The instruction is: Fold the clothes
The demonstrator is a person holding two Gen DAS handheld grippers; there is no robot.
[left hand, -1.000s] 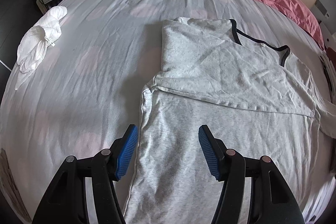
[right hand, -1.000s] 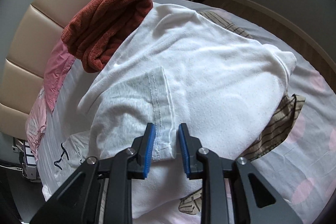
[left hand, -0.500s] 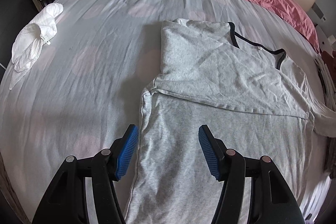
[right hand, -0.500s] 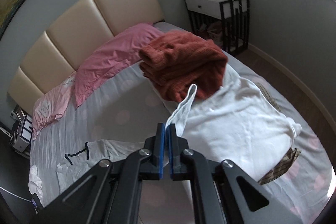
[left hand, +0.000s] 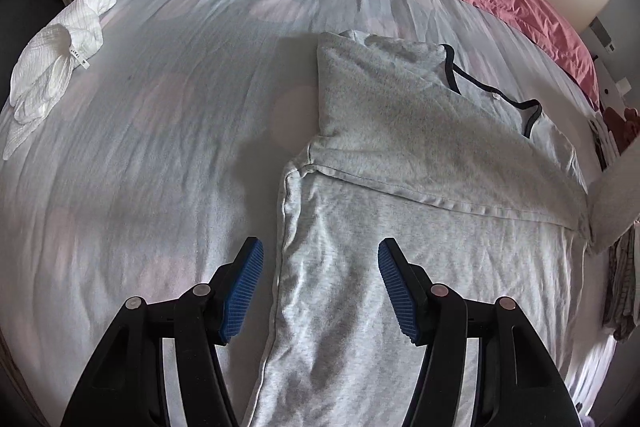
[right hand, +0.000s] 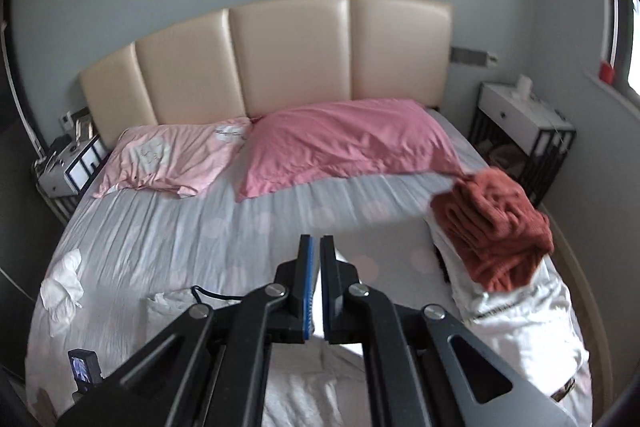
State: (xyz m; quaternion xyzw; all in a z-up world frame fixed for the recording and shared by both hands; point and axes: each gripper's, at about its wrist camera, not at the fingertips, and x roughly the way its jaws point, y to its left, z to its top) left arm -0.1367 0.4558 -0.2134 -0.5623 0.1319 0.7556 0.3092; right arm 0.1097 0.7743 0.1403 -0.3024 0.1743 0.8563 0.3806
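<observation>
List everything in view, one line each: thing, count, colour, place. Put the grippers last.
Grey knit shirt with dark collar trim: one, grey, mid-bed, one side folded over.
Crumpled white cloth: one, white, at the bed's edge.
Pink pillows: two, pale and deeper pink, against the headboard.
Rust-red towel: one, on the white garment at the bed's other edge.
Grey bed sheet: one.
Cream padded headboard: one.
Left gripper: open above the shirt.
Right gripper: closed; nothing visible between its pads.
</observation>
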